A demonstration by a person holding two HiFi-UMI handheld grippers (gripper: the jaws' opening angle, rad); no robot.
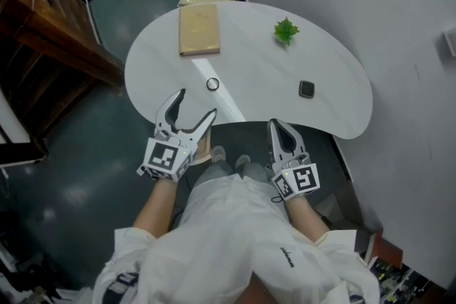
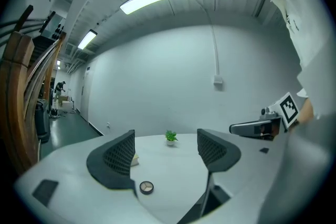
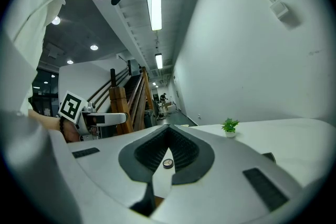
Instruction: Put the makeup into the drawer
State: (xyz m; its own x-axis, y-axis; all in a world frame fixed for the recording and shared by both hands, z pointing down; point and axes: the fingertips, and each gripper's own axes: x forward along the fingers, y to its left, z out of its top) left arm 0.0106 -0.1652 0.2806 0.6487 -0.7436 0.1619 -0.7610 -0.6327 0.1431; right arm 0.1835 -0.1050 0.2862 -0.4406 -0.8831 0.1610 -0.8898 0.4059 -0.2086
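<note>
Here the round makeup compact (image 1: 212, 84) lies on the white table (image 1: 328, 60), just ahead of the released left claw (image 1: 197, 102). The right claw (image 1: 276, 126) is clenched and empty. A tan box (image 1: 199, 28), a plant (image 1: 286, 30) and a black square case (image 1: 306, 89) sit farther off.

A small round compact (image 1: 212, 84), dark-rimmed, lies flat on the white tabletop (image 1: 256, 67); a square black compact (image 1: 306, 89) lies well apart.

"Which colours lie on the white table (image 1: 328, 114)?"

"A tan box (image 1: 199, 28) far left, a green plant (image 1: 286, 30) far right, a black round compact (image 1: 212, 84) and a black square compact (image 1: 306, 89) nearer."

"And the tools?"

"The left gripper (image 1: 197, 102) and right gripper (image 1: 274, 123) are white with black pads and black-and-white checked markers."
</note>
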